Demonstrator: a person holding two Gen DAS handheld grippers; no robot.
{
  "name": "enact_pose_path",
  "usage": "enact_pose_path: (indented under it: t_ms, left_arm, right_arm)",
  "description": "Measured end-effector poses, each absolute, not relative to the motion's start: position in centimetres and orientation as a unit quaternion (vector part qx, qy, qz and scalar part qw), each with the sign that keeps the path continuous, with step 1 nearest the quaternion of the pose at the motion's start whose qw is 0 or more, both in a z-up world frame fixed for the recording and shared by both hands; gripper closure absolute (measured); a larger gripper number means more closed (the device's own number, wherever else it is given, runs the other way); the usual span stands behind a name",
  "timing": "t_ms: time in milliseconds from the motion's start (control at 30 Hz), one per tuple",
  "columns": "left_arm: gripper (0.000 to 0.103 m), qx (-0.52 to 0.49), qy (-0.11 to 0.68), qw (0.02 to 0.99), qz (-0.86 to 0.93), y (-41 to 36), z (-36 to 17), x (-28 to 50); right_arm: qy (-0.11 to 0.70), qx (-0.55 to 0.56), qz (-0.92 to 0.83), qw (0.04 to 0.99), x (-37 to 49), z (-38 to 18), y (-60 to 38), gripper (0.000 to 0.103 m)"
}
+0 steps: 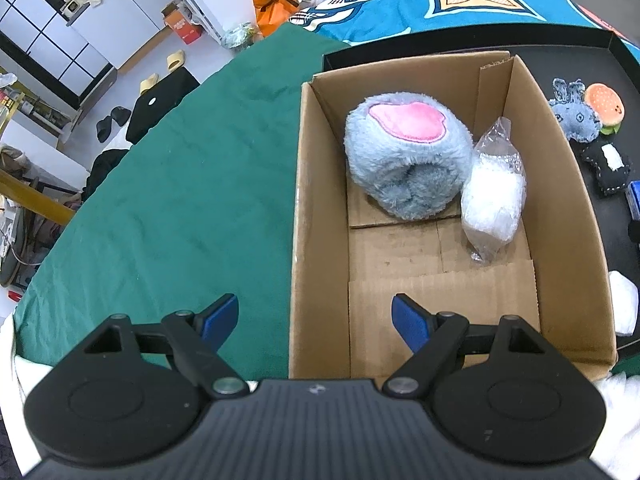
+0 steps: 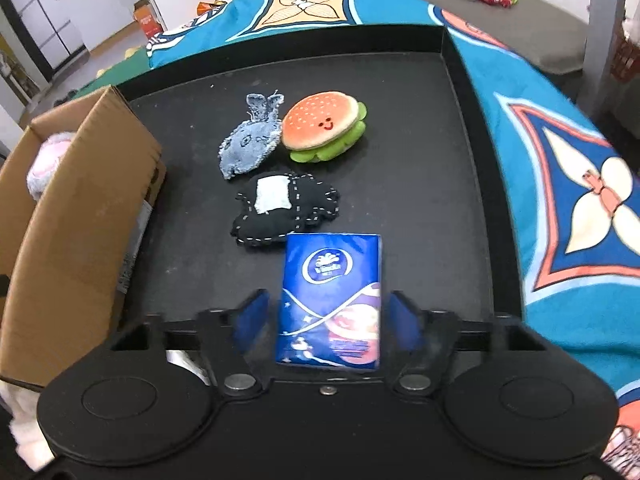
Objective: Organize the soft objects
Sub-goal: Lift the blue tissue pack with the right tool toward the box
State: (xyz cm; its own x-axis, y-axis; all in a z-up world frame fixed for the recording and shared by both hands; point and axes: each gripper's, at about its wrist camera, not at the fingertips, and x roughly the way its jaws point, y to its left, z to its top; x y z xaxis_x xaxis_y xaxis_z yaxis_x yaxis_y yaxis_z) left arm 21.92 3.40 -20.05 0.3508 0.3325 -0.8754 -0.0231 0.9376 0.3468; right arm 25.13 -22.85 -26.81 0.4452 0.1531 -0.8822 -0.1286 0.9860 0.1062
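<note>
Below your left gripper (image 1: pixel 316 322), jaws spread wide and holding nothing, the left wall of the cardboard box (image 1: pixel 298 216) runs between the blue pads: one pad hangs over the green cloth (image 1: pixel 180 168), the other over the box floor. Inside the box, toward the far end, you have a grey-blue plush with a pink patch (image 1: pixel 404 156) and, touching its right side, a clear plastic bag of white stuff (image 1: pixel 494 192); what the bag holds is hard to make out. At the right edge the denim bunny (image 1: pixel 574 114), burger plush (image 1: pixel 604 106) and black stitched plush (image 1: pixel 606 166) are partly cut off by the box wall and the frame edge.

From the right wrist view, your right gripper (image 2: pixel 328 320) has its jaws apart, with the blue tissue pack (image 2: pixel 332 296) lying between them on the black tray (image 2: pixel 452 52). Motion blur makes it unclear whether either pad touches the pack. Just beyond sits the black stitched plush (image 2: pixel 286 210), then the denim bunny (image 2: pixel 250 144) touching the burger plush (image 2: pixel 322 126). The box (image 2: pixel 80 216) stands at left, hiding most of the grey-blue plush (image 2: pixel 46 164).
</note>
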Motion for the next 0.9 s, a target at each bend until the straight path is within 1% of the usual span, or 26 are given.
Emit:
enact_pose_path:
  t_ms: [267,900]
  left_arm:
    - [0.020,0.120,0.552,0.818,0.105,3.8,-19.0,21.4]
    - [0.020,0.090,0.523,0.841,0.106,6.3,-17.0,20.2]
  right_arm:
    - [0.532,0.020,0.080,0.842,24.7,-26.4,-23.1,0.053]
    - [0.483,0.019,0.089,0.871,23.1,-21.1,-23.0,0.053]
